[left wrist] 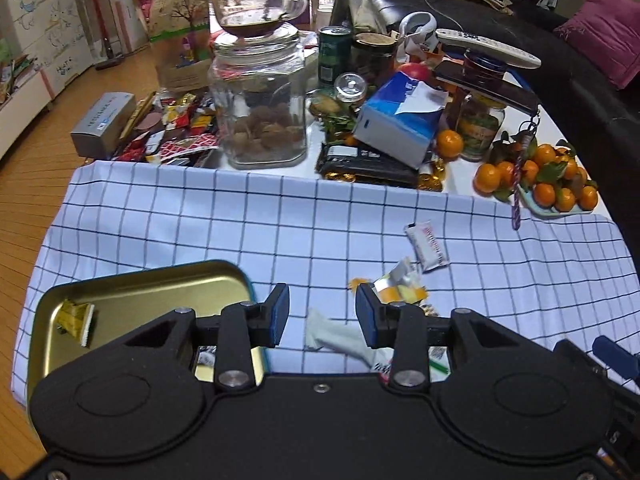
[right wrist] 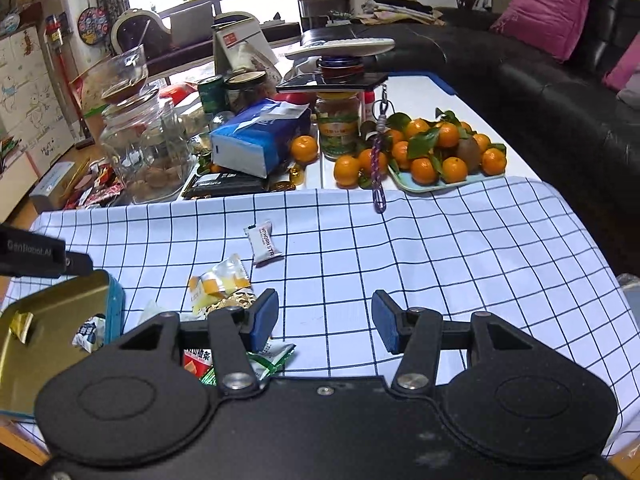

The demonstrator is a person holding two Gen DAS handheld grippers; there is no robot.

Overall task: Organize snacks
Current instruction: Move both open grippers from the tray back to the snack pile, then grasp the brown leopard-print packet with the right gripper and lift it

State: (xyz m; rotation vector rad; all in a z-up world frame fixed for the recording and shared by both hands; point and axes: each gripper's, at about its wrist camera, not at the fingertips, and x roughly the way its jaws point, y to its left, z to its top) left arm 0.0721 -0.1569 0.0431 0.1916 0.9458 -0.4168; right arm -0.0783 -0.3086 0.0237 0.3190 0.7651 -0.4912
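Snacks lay loose on the checked cloth [left wrist: 280,220] over the near end of the bench: a white packet [left wrist: 427,246] farthest out, a yellow-and-white packet [left wrist: 402,286] nearer, a pale wrapper [left wrist: 336,334] just below the left tool [left wrist: 322,316], and a green-and-white packet [right wrist: 272,358] with a red one under the right tool [right wrist: 325,322]. At the near left stood a gold tin [left wrist: 132,296], already holding a gold-wrapped piece [left wrist: 76,320] and at least one more packet by its right wall.

Both tools were released, jaws parted with nothing between the pads; the left hung above the pale wrapper, the right over bare cloth just right of the heap.

The likeliest trouble, as I judged it, was the wrappers themselves: flat, slippery and overlapping, so a closing tool could pinch two at once, or catch the cloth with the packet and drag it, shifting the tin. With the two tools side by side over the same small heap, they could also knock into each other.

Beyond the cloth's far edge the bench was crowded: a large glass jar [left wrist: 260,112] with a glass cup on its lid, a blue tissue box [left wrist: 400,120], a dark flat package, and a tray of tangerines [right wrist: 436,152] at the far right. A purple keychain cord [right wrist: 378,168] dangled onto the cloth from a phone balanced on a jar; a careless reach for the white packet could snag it.
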